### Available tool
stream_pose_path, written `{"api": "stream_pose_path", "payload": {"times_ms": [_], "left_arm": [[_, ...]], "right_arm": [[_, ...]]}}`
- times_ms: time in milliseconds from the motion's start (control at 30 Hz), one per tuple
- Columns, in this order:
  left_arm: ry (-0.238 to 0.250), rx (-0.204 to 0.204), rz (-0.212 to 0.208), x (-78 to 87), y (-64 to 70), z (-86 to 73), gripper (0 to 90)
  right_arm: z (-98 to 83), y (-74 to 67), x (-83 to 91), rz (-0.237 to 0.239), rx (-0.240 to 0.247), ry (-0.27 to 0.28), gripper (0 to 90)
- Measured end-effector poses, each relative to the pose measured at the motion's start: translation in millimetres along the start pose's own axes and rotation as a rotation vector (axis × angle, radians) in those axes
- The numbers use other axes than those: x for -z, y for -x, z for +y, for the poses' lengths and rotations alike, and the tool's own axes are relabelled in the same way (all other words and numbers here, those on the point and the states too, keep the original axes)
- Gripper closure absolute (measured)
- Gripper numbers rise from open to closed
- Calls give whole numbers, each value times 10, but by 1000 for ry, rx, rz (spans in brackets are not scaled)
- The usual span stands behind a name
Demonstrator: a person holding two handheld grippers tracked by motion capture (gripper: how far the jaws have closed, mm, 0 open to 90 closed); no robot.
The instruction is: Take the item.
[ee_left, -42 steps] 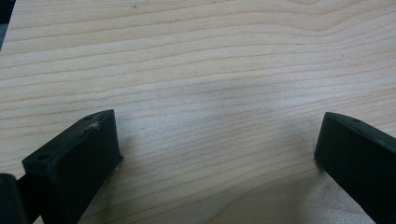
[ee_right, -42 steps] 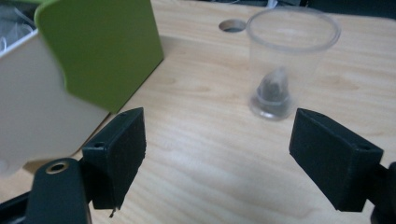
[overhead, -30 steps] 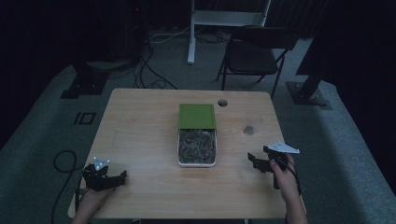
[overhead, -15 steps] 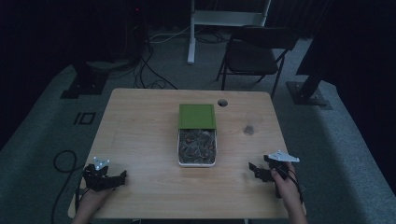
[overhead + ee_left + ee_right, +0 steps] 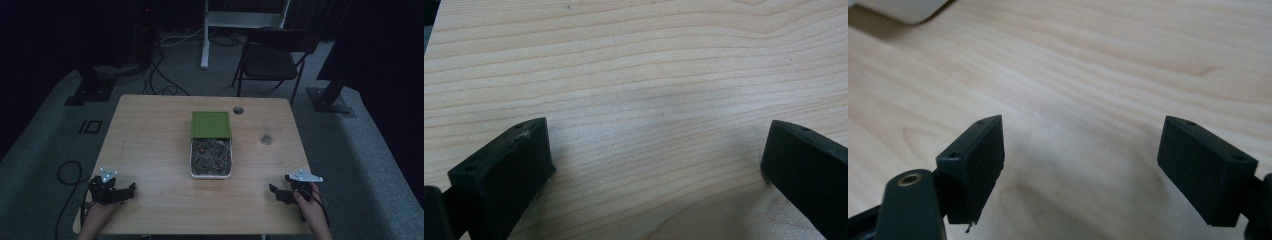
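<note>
Both grippers, left gripper (image 5: 131,188) and right gripper (image 5: 271,188), jaws wide apart, empty, low over table (image 5: 150,130). Box (image 5: 211,159) lid (image 5: 211,124) slid back, contents untouched; work barely begun.

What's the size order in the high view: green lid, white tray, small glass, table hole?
1. White tray and green lid: look alike, unranked.
2. Small glass.
3. Table hole, only slightly smaller.

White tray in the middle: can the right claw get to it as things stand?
Probably yes. The right claw is open and empty near the table's front edge, with bare wood between it and the white tray.
</note>
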State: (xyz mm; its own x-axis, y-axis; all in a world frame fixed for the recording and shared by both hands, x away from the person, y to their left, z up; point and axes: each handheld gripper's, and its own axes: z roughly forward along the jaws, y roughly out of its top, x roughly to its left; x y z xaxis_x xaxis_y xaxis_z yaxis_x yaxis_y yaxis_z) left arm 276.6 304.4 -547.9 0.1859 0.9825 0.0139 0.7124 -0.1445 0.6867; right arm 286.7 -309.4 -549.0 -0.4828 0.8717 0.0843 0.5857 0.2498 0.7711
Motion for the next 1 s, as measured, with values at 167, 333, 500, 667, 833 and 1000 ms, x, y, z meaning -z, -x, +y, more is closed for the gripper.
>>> {"api": "stream_pose_path", "payload": {"times_ms": [167,333,500,667,833,1000], "left_arm": [[0,0,0,0,0,0,5],[1,0,0,0,0,0,5],[1,0,0,-1,1,-1,5],[1,0,0,-1,1,-1,5],[1,0,0,0,1,-1,5],[1,0,0,-1,1,-1,5]], "right_arm": [[-64,-12,37,14,33,-21,186],[-87,-19,51,31,55,-46,174],[-90,-69,39,44,115,-63,139],[-90,-95,30,34,135,-73,120],[-89,-94,27,30,131,-74,113],[-90,-97,28,29,136,-74,114]]}}
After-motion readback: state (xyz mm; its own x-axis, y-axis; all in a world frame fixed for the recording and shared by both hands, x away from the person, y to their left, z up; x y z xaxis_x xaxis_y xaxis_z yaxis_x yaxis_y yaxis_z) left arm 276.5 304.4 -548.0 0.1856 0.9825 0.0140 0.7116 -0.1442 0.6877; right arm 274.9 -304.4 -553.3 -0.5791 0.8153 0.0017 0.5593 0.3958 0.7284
